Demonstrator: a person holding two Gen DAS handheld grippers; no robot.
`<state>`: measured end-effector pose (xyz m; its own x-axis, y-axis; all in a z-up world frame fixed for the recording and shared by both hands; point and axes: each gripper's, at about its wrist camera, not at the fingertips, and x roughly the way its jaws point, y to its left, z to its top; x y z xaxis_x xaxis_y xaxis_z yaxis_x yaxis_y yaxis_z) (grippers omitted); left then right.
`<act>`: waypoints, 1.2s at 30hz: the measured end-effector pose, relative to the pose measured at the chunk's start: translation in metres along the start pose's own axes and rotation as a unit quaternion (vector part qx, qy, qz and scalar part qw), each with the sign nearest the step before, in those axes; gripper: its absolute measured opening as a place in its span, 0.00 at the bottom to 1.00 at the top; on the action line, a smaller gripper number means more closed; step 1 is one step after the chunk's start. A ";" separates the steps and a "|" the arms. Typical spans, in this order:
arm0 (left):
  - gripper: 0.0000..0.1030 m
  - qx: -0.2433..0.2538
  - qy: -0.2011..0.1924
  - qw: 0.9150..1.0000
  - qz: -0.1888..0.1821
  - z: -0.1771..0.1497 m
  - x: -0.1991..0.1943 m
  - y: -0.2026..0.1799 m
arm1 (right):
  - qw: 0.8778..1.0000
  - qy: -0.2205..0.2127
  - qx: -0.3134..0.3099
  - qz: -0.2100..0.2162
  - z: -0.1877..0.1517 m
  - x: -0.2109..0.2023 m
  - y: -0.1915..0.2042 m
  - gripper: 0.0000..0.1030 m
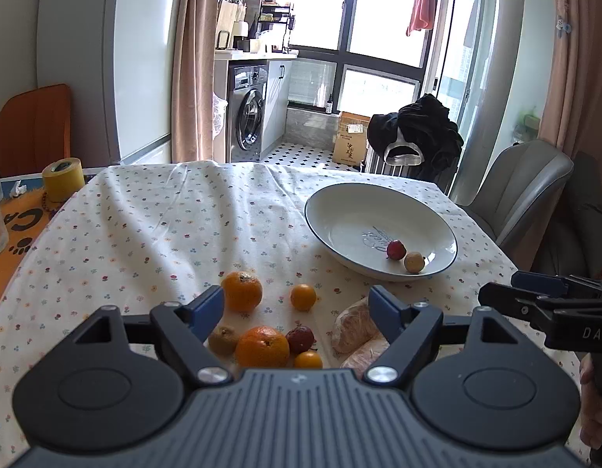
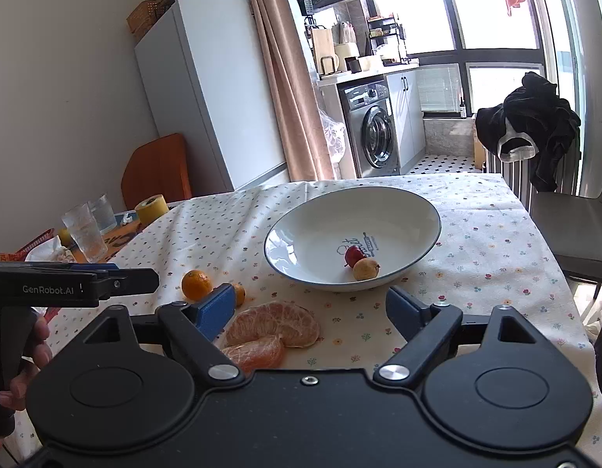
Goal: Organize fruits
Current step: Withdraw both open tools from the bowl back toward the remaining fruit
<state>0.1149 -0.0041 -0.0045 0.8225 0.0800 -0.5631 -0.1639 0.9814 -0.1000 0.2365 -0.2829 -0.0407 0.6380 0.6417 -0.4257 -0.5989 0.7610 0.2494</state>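
The left tool [image 1: 297,306] hangs with jaws apart over whole oranges [image 1: 241,290] on the floral-clothed bench [image 1: 145,226]. The right tool [image 2: 310,306], also apart, hovers above peeled orange segments [image 2: 273,327]; farther right, the white blue-rimmed bowl [image 2: 301,234] holds two small fruits [image 2: 359,263].

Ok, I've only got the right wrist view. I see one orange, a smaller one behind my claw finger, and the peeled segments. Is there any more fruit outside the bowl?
Observer: Yes, four more. The left wrist view shows them bunched together just in front of the left claw: a large orange, a small orange, a brownish fruit and a dark red fruit.
Operator: I only see that claw side-on. Is it holding anything?
Observer: No. Its own camera shows the jaws wide open with nothing between them.
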 end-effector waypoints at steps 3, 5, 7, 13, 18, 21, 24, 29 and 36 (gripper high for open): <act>0.80 -0.003 -0.003 1.000 -0.003 -0.005 -0.008 0.002 | 1.000 -0.002 0.000 0.007 0.000 -0.009 0.004 0.96; 0.89 -0.013 -0.008 1.000 -0.005 -0.007 -0.016 0.005 | 1.000 -0.003 -0.003 0.016 -0.001 -0.014 0.008 0.99; 0.89 -0.023 -0.016 1.000 -0.006 -0.009 -0.023 0.008 | 1.000 -0.006 -0.008 0.020 -0.003 -0.018 0.012 1.00; 0.89 -0.037 -0.023 0.999 0.001 -0.016 -0.038 0.017 | 0.999 -0.009 -0.014 0.031 -0.005 -0.026 0.025 1.00; 0.89 -0.037 -0.017 0.999 0.001 -0.023 -0.045 0.023 | 0.999 -0.006 -0.029 0.033 -0.008 -0.028 0.035 1.00; 0.89 -0.032 -0.015 0.999 -0.001 -0.026 -0.050 0.026 | 0.999 -0.003 -0.041 0.034 -0.010 -0.026 0.041 1.00; 0.89 -0.018 -0.018 1.000 0.003 -0.029 -0.053 0.027 | 0.999 0.004 -0.039 0.033 -0.012 -0.023 0.044 1.00; 0.89 -0.013 -0.014 1.000 0.000 -0.034 -0.052 0.031 | 0.998 0.018 -0.040 0.039 -0.015 -0.019 0.046 1.00; 0.89 -0.029 -0.007 0.999 -0.013 -0.040 -0.047 0.040 | 0.997 0.038 -0.049 0.052 -0.021 -0.009 0.051 1.00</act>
<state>0.0483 0.0240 -0.0148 0.8343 0.0569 -0.5483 -0.1727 0.9716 -0.1619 0.1903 -0.2523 -0.0425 0.5337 0.7048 -0.4674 -0.7069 0.6752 0.2108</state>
